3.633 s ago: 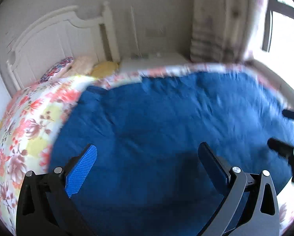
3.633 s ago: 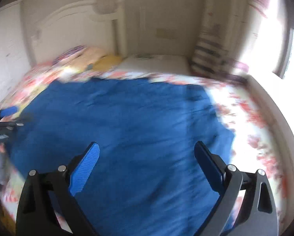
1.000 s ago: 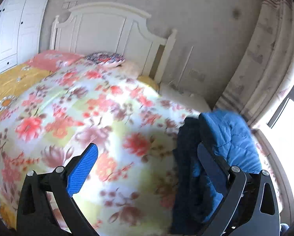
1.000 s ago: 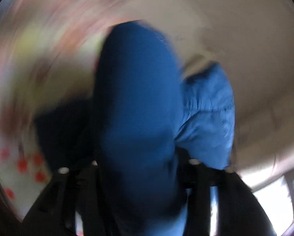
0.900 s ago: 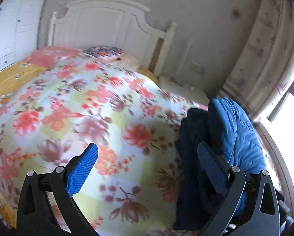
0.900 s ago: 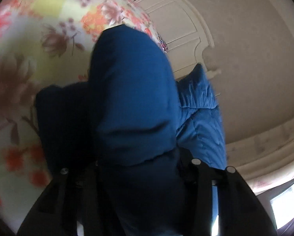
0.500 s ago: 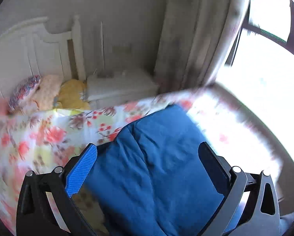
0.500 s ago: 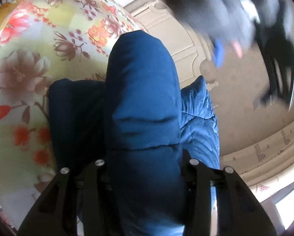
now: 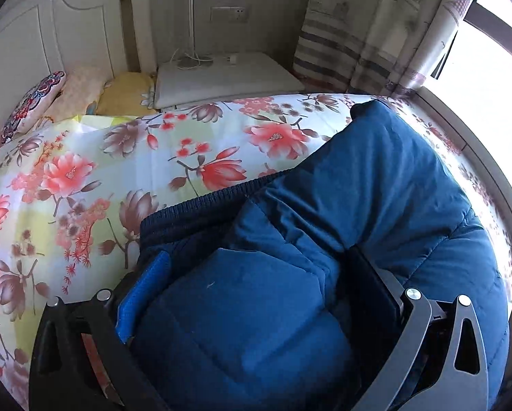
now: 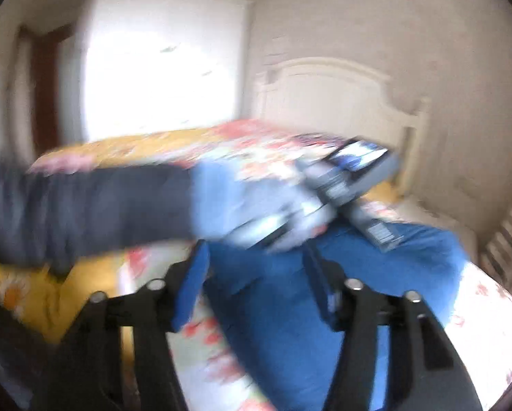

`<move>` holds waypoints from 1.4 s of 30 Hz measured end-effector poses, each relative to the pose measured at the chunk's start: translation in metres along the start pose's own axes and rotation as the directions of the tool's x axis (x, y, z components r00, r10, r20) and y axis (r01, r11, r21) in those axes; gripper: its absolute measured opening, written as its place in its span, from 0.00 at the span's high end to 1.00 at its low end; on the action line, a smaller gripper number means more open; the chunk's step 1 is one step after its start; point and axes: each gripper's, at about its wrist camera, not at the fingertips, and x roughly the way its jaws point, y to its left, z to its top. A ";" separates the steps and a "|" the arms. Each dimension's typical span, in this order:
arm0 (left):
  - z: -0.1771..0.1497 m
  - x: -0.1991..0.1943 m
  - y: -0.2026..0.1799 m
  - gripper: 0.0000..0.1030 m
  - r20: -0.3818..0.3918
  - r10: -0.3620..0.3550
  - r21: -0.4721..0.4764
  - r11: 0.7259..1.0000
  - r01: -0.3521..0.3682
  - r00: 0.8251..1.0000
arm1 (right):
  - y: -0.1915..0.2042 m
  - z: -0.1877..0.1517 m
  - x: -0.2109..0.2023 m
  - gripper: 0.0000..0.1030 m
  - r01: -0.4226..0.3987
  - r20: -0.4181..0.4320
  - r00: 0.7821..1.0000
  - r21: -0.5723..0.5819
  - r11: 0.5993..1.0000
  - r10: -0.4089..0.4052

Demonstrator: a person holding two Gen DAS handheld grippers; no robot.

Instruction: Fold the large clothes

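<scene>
On the floral quilt [image 9: 125,171], your left gripper [image 9: 256,291] pinches the blue jacket [image 9: 376,188] at six o'clock; your right gripper's [image 10: 256,274] jaws are spreading, empty.

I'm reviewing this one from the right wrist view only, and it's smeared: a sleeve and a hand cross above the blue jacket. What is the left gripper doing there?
Observer: The left gripper straddles a thick fold of the blue jacket, jaws wide. I cannot tell whether the pads squeeze it.
Operator: How does the jacket lie?
Observer: It is bunched up on the floral quilt, with its dark ribbed hem exposed.
Operator: Anything beside the bed?
Observer: A white bedside cabinet with a cable on top, next to striped curtains.
</scene>
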 end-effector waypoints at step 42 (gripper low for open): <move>-0.041 -0.015 0.044 0.04 0.227 -0.017 -0.201 0.978 0.064 0.974 | -0.245 -0.017 0.188 0.80 0.115 -0.360 0.932 0.187 0.976 -0.041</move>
